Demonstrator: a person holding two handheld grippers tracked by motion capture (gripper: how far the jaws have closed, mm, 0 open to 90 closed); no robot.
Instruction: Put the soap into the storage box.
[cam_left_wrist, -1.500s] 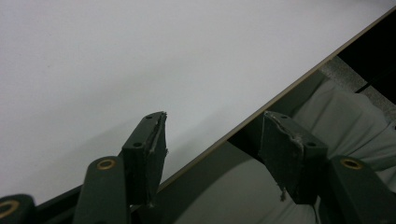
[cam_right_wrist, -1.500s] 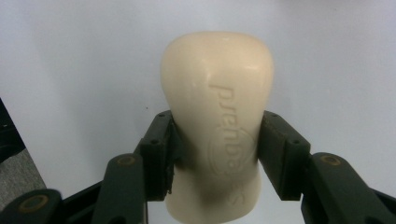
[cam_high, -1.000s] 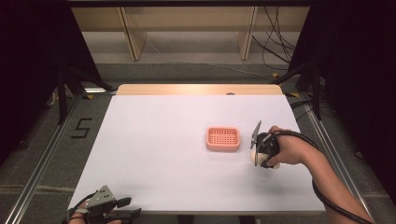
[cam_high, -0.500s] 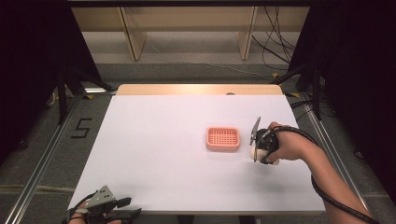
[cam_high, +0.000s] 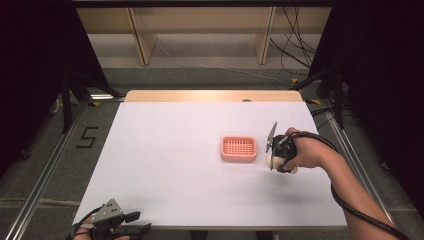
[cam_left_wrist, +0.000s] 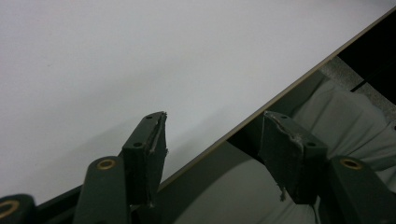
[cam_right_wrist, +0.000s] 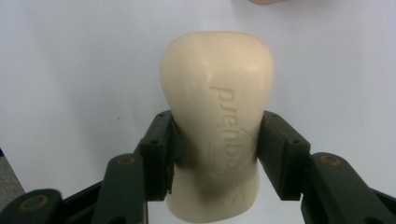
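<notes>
A cream bar of soap (cam_right_wrist: 217, 126) with embossed lettering sits between the two jaws of my right gripper (cam_right_wrist: 215, 144), whose pads press on its sides. From above, that right gripper (cam_high: 276, 159) hangs just right of a salmon-pink slatted soap dish (cam_high: 239, 148) on the white table, the pale soap (cam_high: 270, 160) peeking out below the hand. My left gripper (cam_high: 135, 223) rests at the table's near left corner, jaws open and empty. In its own view the left gripper (cam_left_wrist: 219, 144) straddles the table's front edge (cam_left_wrist: 280, 95).
The white tabletop (cam_high: 165, 150) ends in a wooden strip (cam_high: 210, 96) at the far side. Metal rails (cam_high: 45, 170) run along both sides. Wooden shelving (cam_high: 200, 30) and cables (cam_high: 295, 55) lie beyond the table. The right gripper's cable (cam_high: 350, 205) trails along the forearm.
The right hand with the soap has shifted slightly, staying just right of the dish. The left gripper has not moved.
</notes>
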